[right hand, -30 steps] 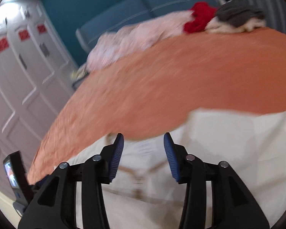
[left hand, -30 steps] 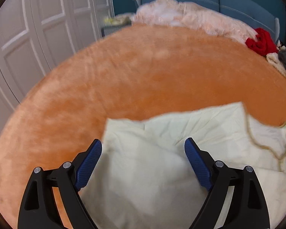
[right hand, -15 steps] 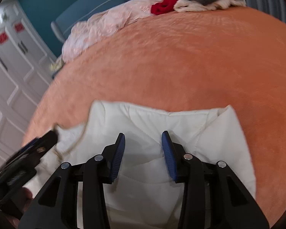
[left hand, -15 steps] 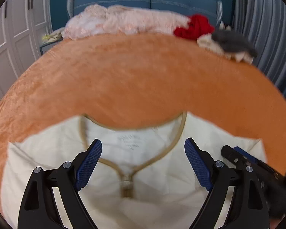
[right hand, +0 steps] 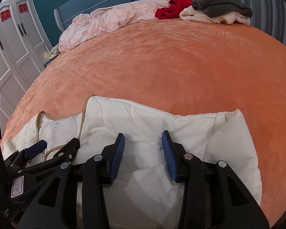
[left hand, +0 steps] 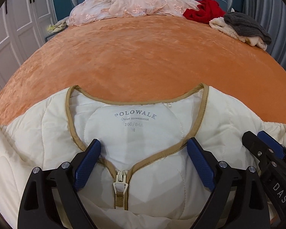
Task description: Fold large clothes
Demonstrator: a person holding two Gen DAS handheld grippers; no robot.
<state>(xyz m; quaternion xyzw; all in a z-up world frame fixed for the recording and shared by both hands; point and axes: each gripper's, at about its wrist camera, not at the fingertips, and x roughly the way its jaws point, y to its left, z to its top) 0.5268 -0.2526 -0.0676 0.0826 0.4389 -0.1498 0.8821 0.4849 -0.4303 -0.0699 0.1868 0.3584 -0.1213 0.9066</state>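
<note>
— On the near edge of the orange bedspread (left hand: 143, 57), what is lying there?

— A cream quilted jacket (left hand: 38, 137), front up, its neck opening turned toward the far end of the bed. Tan trim runs round the collar (left hand: 202, 112), and the zipper (left hand: 121, 183) is closed up to the bottom of the V. A printed size label (left hand: 134, 119) shows inside the back of the neck.

— Where is the left gripper (left hand: 144, 152)?

— Right over the neckline, fingers spread wide, one on each side of the zipper top. They have just been opening a little further. Nothing is pinched; the fabric simply lies beneath and between them.

— And the right gripper (right hand: 143, 145)?

— Over the jacket's right shoulder, where a sleeve (right hand: 228, 152) seems to be folded in over the body, though the layers are hard to read from this angle. Its fingers stand partly apart. The blue pads (right hand: 117, 156) sit close above the cloth with a slight ridge between them, but I can't see them pressing on it, so I'd call it an unclenched hover rather than a pinch. The two grippers are just beside each other.

— Anything else on the bed?

— At the far end, against the blue headboard (right hand: 104, 0), a pink lacy garment (left hand: 127, 5) is heaped on the left. A red garment (left hand: 206, 11) lies beside it, and a grey one (left hand: 246, 26) sits on top of a fluffy white one (left hand: 228, 28) at the far right. White wardrobe doors (right hand: 13, 47) stand along the left.
</note>
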